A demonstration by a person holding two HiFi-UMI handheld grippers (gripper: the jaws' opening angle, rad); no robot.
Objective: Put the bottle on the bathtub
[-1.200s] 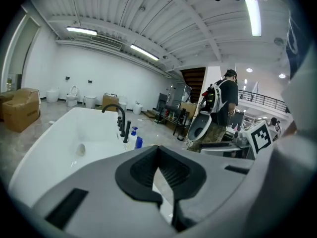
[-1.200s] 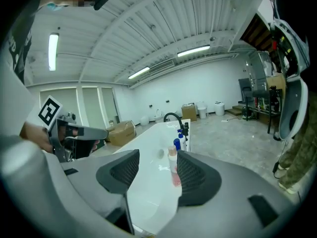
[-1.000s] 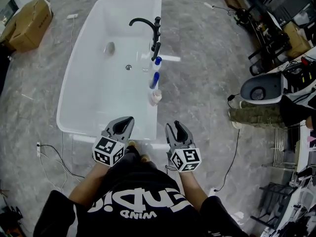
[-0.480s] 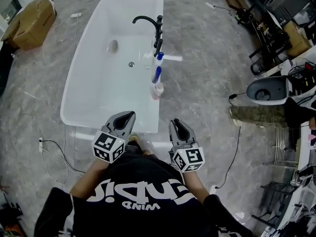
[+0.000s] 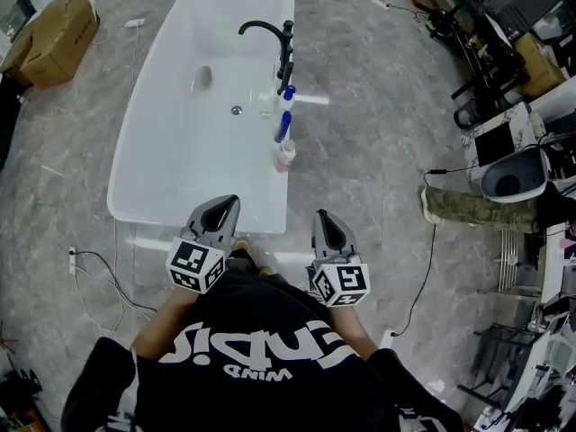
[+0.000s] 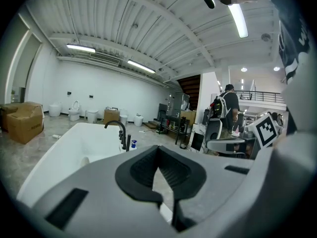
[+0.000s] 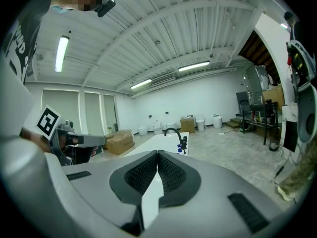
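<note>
A white bathtub (image 5: pixel 153 151) lies lengthwise ahead of me, with a black faucet (image 5: pixel 267 32) on its right rim. Along that rim stand two blue-capped bottles (image 5: pixel 286 97) (image 5: pixel 283 126) and a pinkish bottle (image 5: pixel 284 155). My left gripper (image 5: pixel 229 202) hovers over the tub's near end, shut and empty. My right gripper (image 5: pixel 321 215) is level with it, over the floor past the tub's near right corner, also shut and empty. The left gripper view shows the tub (image 6: pixel 74 143), the faucet (image 6: pixel 120 129) and a blue-capped bottle (image 6: pixel 132 144) beyond the shut jaws. In the right gripper view the faucet (image 7: pixel 173 131) stands far ahead.
A cardboard box (image 5: pixel 52 27) sits on the floor at the far left. Cables (image 5: pixel 90 273) trail beside the tub's near left corner. Dark racks and equipment (image 5: pixel 504 25), a white round appliance (image 5: pixel 510 175) and a green mat (image 5: pixel 468 207) crowd the right side. A person (image 6: pixel 225 108) stands in the distance.
The head view has shifted slightly, so the tub and the appliance at the right sit differently in frame. Both grippers stay shut near my body; the bottles have not moved.
</note>
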